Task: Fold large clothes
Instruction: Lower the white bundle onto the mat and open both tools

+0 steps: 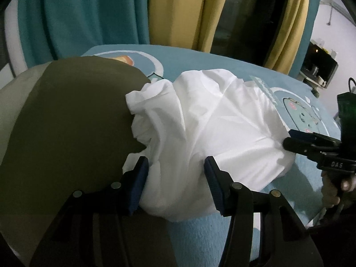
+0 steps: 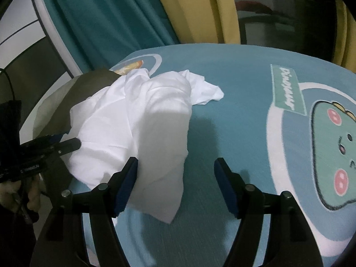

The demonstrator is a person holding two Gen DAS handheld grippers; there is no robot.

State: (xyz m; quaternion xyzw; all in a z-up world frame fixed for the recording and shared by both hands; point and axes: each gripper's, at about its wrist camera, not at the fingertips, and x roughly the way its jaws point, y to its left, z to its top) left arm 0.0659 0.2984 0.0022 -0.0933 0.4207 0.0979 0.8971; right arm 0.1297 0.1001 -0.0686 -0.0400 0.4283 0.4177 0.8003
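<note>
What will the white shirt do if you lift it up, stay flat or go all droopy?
The white shirt will probably droop: it already lies in soft, crumpled folds on the blue blanket. It likely weighs little, since the cloth looks thin. Lifted by one edge, it would likely sag.

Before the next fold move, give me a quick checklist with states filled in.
1. White garment lying on the blue bed cover: ok.
2. Garment spread flat for folding: not ok, bunched.
3. Left gripper jaws open, cloth between them: ok.
4. Right gripper jaws open, cloth at one pad only: ok.
5. Garment clear of the olive pillow: not ok, overlaps it.
6. Collar and sleeves located: cannot tell.
</note>
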